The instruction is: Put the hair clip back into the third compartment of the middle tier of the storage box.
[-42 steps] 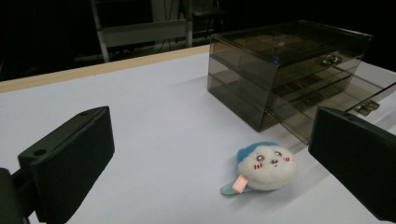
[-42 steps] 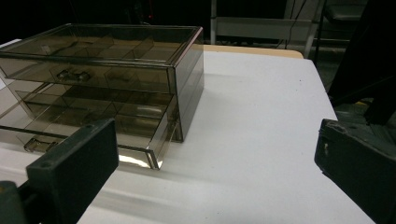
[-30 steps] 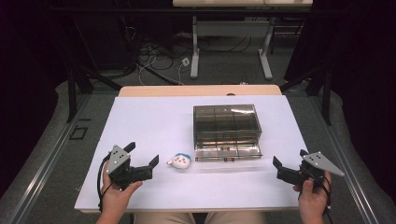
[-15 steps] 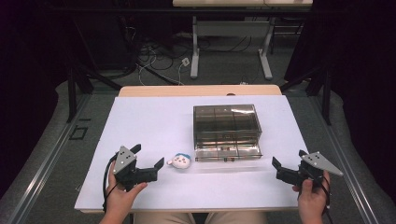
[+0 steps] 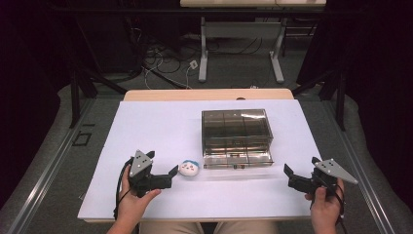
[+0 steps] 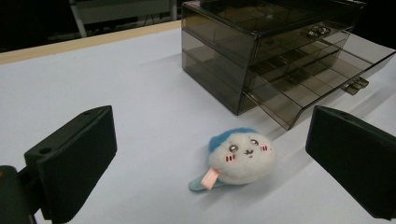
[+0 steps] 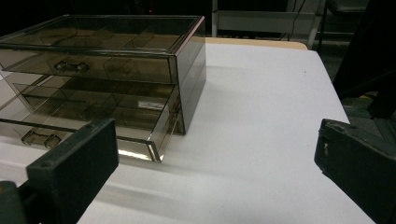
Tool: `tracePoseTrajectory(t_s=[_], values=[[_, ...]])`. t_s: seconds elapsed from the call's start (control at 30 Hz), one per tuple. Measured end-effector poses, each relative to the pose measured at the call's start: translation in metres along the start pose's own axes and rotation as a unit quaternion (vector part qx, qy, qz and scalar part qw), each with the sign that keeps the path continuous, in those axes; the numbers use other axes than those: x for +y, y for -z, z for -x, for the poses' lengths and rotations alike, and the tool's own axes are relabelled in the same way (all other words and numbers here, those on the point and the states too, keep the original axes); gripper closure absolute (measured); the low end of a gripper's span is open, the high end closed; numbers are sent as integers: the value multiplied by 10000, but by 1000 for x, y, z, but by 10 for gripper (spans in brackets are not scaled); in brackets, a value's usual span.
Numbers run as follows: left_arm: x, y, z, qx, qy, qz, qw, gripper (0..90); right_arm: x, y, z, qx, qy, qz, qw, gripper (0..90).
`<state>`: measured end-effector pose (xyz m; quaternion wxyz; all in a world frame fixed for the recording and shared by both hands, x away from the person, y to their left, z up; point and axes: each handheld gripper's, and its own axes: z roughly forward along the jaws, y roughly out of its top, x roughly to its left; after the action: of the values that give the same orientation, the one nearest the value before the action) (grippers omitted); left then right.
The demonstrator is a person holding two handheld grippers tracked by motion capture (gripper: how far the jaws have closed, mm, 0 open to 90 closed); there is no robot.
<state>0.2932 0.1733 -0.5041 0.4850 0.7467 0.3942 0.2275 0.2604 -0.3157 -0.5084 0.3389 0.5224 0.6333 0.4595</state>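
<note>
A small white plush toy [image 5: 190,168] with a blue cap and a pink tag lies on the white table, just left of the drawer box's front. In the left gripper view the plush toy [image 6: 241,156] sits between and beyond the open jaws. My left gripper [image 5: 171,171] points right at it, a short gap away. A smoky clear drawer box [image 5: 236,137] stands mid-table with its bottom drawer [image 7: 88,121] pulled out. My right gripper [image 5: 287,171] is open near the front right, aimed left toward the box.
The white tabletop [image 5: 160,126] spreads around the box, with a wooden strip [image 5: 209,94] at its far edge. Beyond lie a dark floor, cables and table legs [image 5: 203,58].
My left gripper has moved right and slightly forward, closing in on the plush toy. The right gripper has barely shifted.
</note>
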Motion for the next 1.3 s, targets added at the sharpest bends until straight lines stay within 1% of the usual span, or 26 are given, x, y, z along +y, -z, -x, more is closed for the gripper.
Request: tracePoseTrajectory(t_s=[0.03,0.07,0.13,0.17,0.2,0.23,0.27,0.37,0.4,0.43,0.47,0.5,0.53,0.57,0.6,0.7,0.83,0.97,1.03,1.07,1.1,1.13,1.2,1.23,1.27,1.3], values=[[0,0,0,0,0,0,10000,20,0,0,0,0,0,0,10000,0],[4,-3,1,-55,24,-78,10000,20,0,0,0,5,-3,15,10000,0],[7,-6,3,-99,33,-158,9998,20,-1,0,0,39,-28,26,10000,0],[10,-8,3,-133,-15,-263,9996,20,-1,0,0,37,-33,10,10000,0],[11,-11,5,-146,-8,-281,9995,20,-1,-1,0,65,-59,10,10000,0],[13,-13,6,-145,-50,-308,9994,20,-1,-1,0,62,-59,5,10000,0],[13,-13,6,-145,-50,-308,9994,20,-1,-1,0,62,-59,5,10000,0],[19,-24,9,-180,-71,-341,9992,20,-1,0,1,80,-91,-40,9999,0],[19,-24,9,-180,-71,-341,9992,20,-1,0,1,80,-91,-40,9999,0],[22,-29,11,-194,-134,-361,9991,20,-2,-1,1,78,-110,-26,9999,0],[23,-31,13,-192,-135,-368,9990,20,-2,0,2,73,-96,-86,9999,0],[23,-31,13,-192,-135,-368,9990,20,-2,0,2,73,-96,-86,9999,0],[24,-35,14,-225,-133,-377,9989,20,-3,-1,3,119,-118,-53,9998,0],[24,-35,14,-225,-133,-377,9989,20,-3,-1,3,119,-118,-53,9998,0],[25,-38,15,-228,-135,-417,9988,20,-3,-1,3,82,-119,-61,9999,0],[26,-43,16,-264,-106,-432,9987,20,-3,-2,3,105,-146,-47,9998,0],[25,-48,18,-290,-28,-452,9986,20,-3,-1,3,87,-118,-79,9999,0],[20,-52,18,-250,-10,-477,9985,21,-3,-2,3,114,-105,-114,9998,0],[16,-53,17,-253,56,-485,9985,21,-4,-2,3,128,-88,-123,9998,0],[16,-53,17,-253,56,-485,9985,25,-4,-2,2,119,-103,-136,9998,0],[11,-55,16,-253,87,-532,9982,29,-5,-3,2,130,-116,-81,9998,0],[10,-57,17,-246,99,-576,9980,29,-5,-3,3,136,-92,-115,9998,0],[6,-60,17,-232,40,-664,9975,32,-4,-3,2,142,-91,-146,9998,0],[3,-62,18,-258,52,-632,9977,32,-4,-3,2,138,-98,-161,9997,0],[3,-62,18,-253,-12,-745,9969,32,-4,-3,2,136,-77,-181,9997,0],[1,-64,20,-257,24,-743,9969,32,-4,-4,2,149,-95,-159,9997,0]])
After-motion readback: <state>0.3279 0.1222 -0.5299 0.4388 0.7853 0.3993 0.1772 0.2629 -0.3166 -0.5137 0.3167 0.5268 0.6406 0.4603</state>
